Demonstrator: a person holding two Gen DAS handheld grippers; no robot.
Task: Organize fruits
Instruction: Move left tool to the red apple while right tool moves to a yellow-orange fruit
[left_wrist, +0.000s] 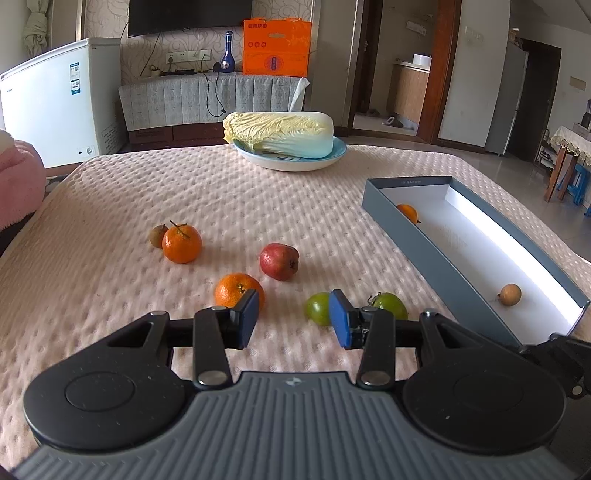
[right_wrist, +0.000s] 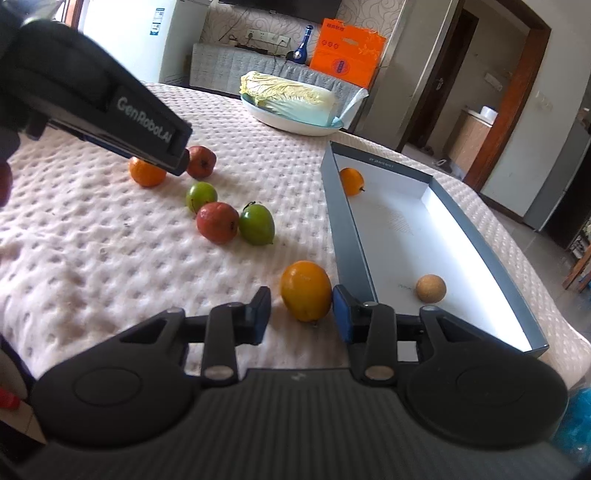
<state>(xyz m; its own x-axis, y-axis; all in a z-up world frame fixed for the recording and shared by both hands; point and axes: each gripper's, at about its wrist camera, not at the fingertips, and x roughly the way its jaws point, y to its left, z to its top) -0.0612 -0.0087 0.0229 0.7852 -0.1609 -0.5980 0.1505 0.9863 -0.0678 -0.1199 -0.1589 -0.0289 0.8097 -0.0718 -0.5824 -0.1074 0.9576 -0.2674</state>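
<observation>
1. An orange-yellow fruit (right_wrist: 306, 290) lies on the quilted cloth (right_wrist: 92, 236) between the fingers of the right gripper (right_wrist: 301, 315). Its right flank meets the right-hand pad while the left-hand pad stands clear, so the jaws bracket the fruit but do not yet clamp it.
2. The fruit is slightly oval; its long axis tips from upper left to lower right of the fingers, with the dark stem nub low, toward the cloth.
3. Just right of the right-hand finger runs the near wall of the grey box (right_wrist: 338, 221), white inside and open-topped. It looks the likely collecting place, since a small orange (right_wrist: 351, 181) sits at its far end and a tan round fruit (right_wrist: 430, 289) near this end.
4. Ahead and left of the fingers wait a red fruit (right_wrist: 217, 222) touching a green fruit (right_wrist: 256, 224), with more beyond.
5. The left gripper (left_wrist: 293, 319) hovers with fingers apart and nothing between them, a mandarin (left_wrist: 236, 290) just behind its left pad and a green fruit just behind its right pad.
</observation>
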